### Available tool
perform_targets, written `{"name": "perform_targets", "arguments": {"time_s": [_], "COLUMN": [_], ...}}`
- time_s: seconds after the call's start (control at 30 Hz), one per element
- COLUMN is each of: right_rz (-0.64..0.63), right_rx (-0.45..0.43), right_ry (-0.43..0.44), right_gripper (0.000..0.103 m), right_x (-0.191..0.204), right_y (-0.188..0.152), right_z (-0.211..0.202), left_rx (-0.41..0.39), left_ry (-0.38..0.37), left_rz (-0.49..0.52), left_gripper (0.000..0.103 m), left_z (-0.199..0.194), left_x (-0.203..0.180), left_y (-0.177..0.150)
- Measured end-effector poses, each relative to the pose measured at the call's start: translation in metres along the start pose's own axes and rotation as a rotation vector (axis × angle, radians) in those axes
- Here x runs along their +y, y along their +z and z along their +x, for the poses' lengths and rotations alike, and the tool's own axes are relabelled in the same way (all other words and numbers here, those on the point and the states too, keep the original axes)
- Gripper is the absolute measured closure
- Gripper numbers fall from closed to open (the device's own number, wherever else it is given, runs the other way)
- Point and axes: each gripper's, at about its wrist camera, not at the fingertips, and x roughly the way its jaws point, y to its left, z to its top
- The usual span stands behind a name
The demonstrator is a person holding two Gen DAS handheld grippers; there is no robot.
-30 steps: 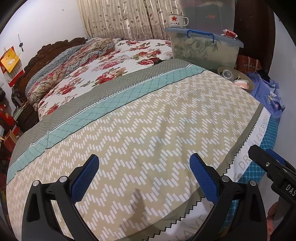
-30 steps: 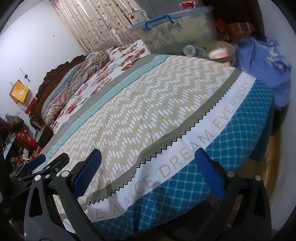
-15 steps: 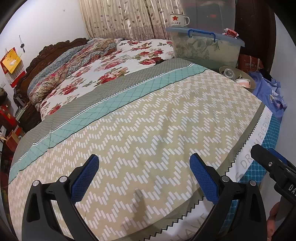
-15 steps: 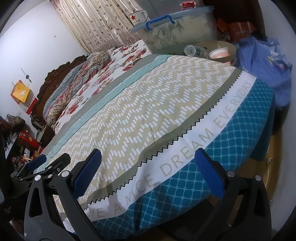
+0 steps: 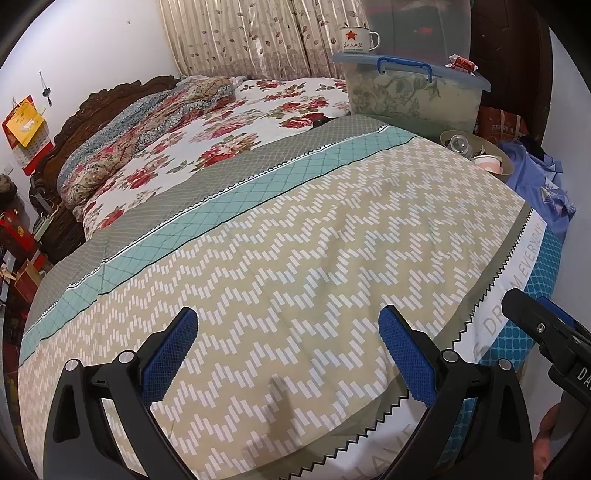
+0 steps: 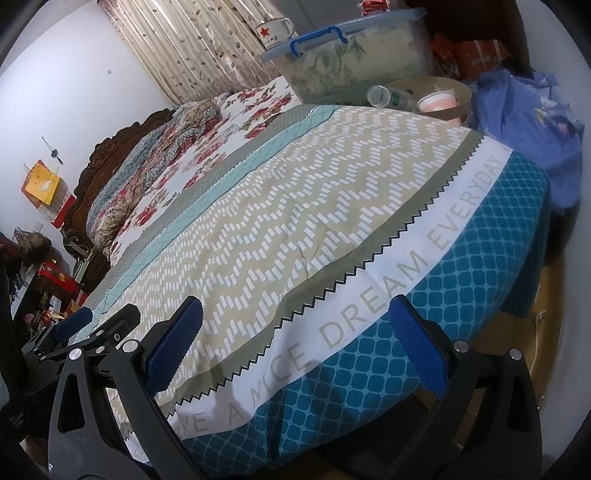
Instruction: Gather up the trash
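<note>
Left hand-held gripper (image 5: 288,354): you hold it spread wide, empty.
Right hand-held gripper (image 6: 293,343): likewise spread, empty.
Done: nothing collected, judging from here.
Left: bottle (image 6: 388,96) and cup (image 6: 439,103) in the bin (image 6: 463,99), far ahead.

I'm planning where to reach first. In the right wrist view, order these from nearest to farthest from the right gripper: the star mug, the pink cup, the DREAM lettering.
1. DREAM lettering, on the bedspread, just ahead of the right gripper.
2. Pink cup, in the round bin past the bed's far right corner.
3. Star mug, on the storage box lid behind.
</note>
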Motion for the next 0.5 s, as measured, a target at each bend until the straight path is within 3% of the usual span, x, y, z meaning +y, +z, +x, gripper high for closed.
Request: {"name": "perform_targets", "arguments": {"time_s": [0.5], "right_rz": [-0.001], "right_rx": [0.005], "right_ry": [0.003], "right_gripper": [0.003], "right_x": [0.0002], "right_y": [-0.0057], "right_z": [0.0022], "left_rx": [-0.007], "left_ry": [0.005], "left_rz": [-0.010], "left_gripper": [0.009], "left_z": [-0.0006], "left_x": [0.0040], "left_y": [-0.0017]}}
